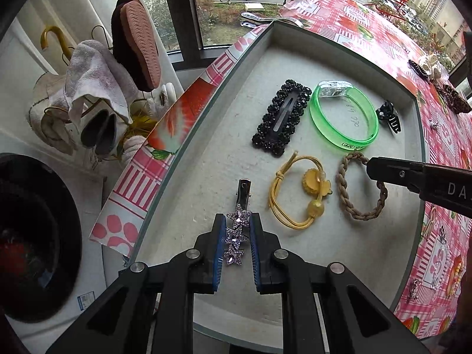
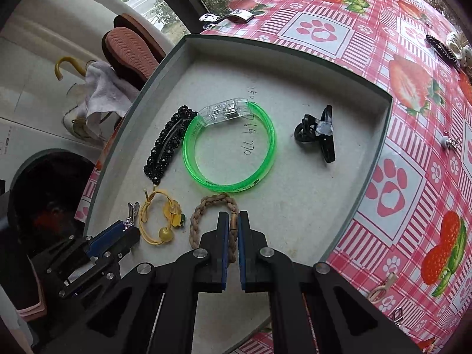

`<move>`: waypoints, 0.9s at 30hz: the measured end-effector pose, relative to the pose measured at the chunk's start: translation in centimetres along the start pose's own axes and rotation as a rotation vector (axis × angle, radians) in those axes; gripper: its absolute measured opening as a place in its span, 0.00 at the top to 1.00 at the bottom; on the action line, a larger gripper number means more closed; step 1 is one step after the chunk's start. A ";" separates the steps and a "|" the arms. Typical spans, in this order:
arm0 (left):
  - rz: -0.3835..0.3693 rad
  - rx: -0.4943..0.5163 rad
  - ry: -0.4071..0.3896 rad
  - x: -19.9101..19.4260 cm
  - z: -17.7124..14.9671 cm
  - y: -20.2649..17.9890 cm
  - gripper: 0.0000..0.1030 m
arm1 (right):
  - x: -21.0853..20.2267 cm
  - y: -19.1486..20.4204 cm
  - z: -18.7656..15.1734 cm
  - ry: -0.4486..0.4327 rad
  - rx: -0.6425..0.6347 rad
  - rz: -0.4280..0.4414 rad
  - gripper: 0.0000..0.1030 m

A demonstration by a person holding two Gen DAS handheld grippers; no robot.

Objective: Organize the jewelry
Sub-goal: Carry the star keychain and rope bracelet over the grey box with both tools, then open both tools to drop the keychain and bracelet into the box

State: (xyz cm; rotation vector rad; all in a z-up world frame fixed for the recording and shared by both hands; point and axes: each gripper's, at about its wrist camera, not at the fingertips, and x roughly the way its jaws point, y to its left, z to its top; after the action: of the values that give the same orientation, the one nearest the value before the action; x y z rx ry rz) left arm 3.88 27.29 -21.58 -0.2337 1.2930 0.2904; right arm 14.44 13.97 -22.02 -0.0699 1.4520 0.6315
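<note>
While both tools hang steeply over the grey tray (image 1: 259, 47), the left hand-held gripper (image 1: 238, 221) is clamped on the star hair clip (image 1: 238, 230) — blue pads squeezing the row of purple stars from both sides, metal clip end sticking out ahead, low over the tray's near-left part. Right hand-held gripper (image 2: 233, 221) is clenched on the braided tan hair tie (image 2: 203, 215); the braid runs up between the nearly closed fingers, w/ the rest of the loop lying on the tray floor.

In the left view the right tool comes in from the right edge, tip at the braid's upper side. In the right view the left tool sits low-left, clip poking out front.

Rest of the tray: yellow hair tie (image 1: 295, 197) w/ bead and flower just beside the braid, btwn the two tools. Behind it the black beaded clip (image 1: 280, 118), and touching its right side the green bangle (image 1: 343, 118) w/ a clear clasp. Small black claw clip (image 2: 318, 132) sits apart, toward the tray's right wall.

Tray rests on the worktop (image 2: 413, 177), covered in a pink strawberry-and-paw cloth; more small bits lie scattered on it at the far right, too small to tell.
</note>
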 end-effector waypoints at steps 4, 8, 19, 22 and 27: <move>0.000 -0.011 -0.016 0.3 0.8 0.2 0.78 | 0.3 -0.2 1.3 -0.018 -0.003 -0.013 0.94; 0.002 -0.020 -0.026 0.5 1.4 0.2 0.78 | 0.5 0.3 2.5 -0.031 -0.012 -0.024 0.94; 0.042 0.013 -0.024 0.4 1.3 -0.5 0.78 | 0.5 0.4 2.9 -0.027 -0.010 -0.021 0.94; 0.056 0.020 -0.015 0.4 1.3 -0.7 0.78 | 0.3 0.4 2.7 -0.019 -0.006 -0.012 0.93; 0.073 0.028 -0.019 -0.1 1.2 -0.8 0.78 | -0.1 0.2 2.2 -0.008 0.004 0.015 0.93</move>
State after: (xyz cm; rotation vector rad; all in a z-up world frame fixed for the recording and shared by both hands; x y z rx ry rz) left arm 5.26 26.91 -21.16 -0.1603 1.2878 0.3356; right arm 16.34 15.06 -21.52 -0.0532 1.4475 0.6406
